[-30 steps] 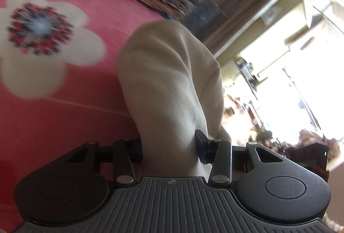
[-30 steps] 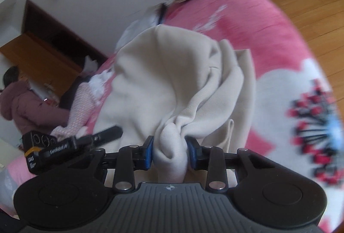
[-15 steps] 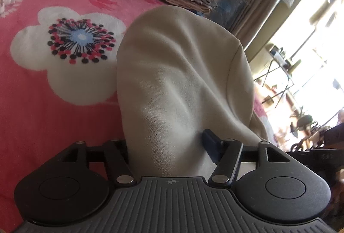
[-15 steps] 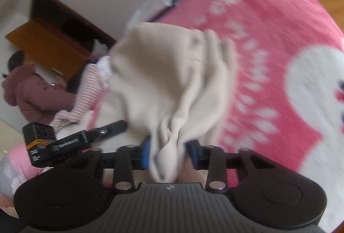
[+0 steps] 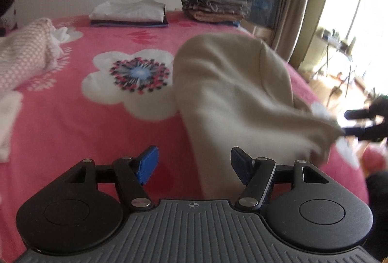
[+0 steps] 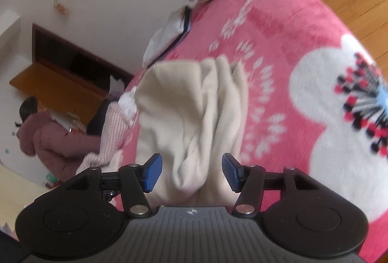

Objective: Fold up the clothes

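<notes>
Left wrist view: my left gripper (image 5: pixel 194 164), blue pads spreading wider, pinches nothing; the cream soft fleece garment (image 5: pixel 232 91) lies heaped on the pink flower-print blanket (image 5: pixel 72 117), one edge running between the pads, touching neither. Behind: a folded white-and-dark clothes pile (image 5: pixel 128 13), a stack of brown and grey folded fabrics (image 5: pixel 215 7).

Right wrist view: my right gripper (image 6: pixel 192 172) also spreading, the cream garment's bunched end loose between its pads. A person in a maroon padded jacket (image 6: pixel 46 137) crouches beside the bed.
</notes>
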### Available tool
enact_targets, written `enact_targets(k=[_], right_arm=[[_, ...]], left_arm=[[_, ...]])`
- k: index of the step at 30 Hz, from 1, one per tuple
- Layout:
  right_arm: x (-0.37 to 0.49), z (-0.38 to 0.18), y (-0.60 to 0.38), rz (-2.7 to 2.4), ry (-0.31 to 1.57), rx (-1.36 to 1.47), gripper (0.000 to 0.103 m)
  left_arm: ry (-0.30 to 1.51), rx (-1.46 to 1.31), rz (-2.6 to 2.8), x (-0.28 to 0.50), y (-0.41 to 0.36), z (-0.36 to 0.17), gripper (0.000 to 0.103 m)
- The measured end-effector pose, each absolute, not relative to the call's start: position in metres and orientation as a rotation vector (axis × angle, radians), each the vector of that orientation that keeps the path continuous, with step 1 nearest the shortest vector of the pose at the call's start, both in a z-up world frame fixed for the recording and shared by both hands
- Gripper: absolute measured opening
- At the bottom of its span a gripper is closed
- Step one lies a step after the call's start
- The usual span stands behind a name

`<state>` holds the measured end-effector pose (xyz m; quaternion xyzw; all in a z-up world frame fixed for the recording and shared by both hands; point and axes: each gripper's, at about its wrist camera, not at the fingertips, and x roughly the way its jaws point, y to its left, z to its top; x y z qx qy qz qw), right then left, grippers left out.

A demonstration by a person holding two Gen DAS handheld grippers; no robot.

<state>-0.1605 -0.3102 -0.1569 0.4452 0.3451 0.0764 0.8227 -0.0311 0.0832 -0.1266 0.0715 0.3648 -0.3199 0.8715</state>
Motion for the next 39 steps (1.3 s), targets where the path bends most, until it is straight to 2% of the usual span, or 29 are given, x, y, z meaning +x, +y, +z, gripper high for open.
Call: enact_targets(k=[5,6,7,8,10,18,24,29,38,39], right_arm=[[-0.153,-0.163,-0.289,0.169,0.779,0.955,0.055],[-0.15,-0.162,-0.287,0.166,0.775,0.953,0.051],[-0.147,-0.161,-0.285,0.163,0.77,0.951,0.033],[-0.144,-0.16,-0.283,0.161,0.765,0.948,0.02],[-0.141,-0.157,-0.28,0.169,0.741,0.944,0.016],[-0.155,-0.181,-0.285,0.098,0.759,1.001,0.014],[-0.158,-0.15,-0.28,0.155,0.678,0.974,0.013],[-0.157,-0.149,-0.284,0.163,0.662,1.041,0.013],[-0.117,-0.099,-0.262,0.275,0.578,0.954,0.013],[-0.114,-0.093,-0.261,0.286,0.568,0.944,0.013]], left_arm=[[0.76,0.264,-0.684,-0.061,0.079,-0.135,0.066],[0.755,0.293,-0.691,-0.065,0.075,-0.139,0.066],[0.749,0.322,-0.698,-0.069,0.07,-0.142,0.066],[0.736,0.351,-0.699,-0.073,0.065,-0.146,0.066],[0.704,0.403,-0.691,-0.079,0.054,-0.153,0.066],[0.631,0.451,-0.561,-0.081,0.026,-0.177,0.064],[0.594,0.319,-0.518,-0.089,0.042,-0.16,0.056],[0.624,0.287,-0.541,-0.088,0.043,-0.159,0.056],[0.54,0.299,-0.462,-0.079,0.013,-0.156,0.058],[0.531,0.307,-0.422,-0.077,0.011,-0.156,0.061]])
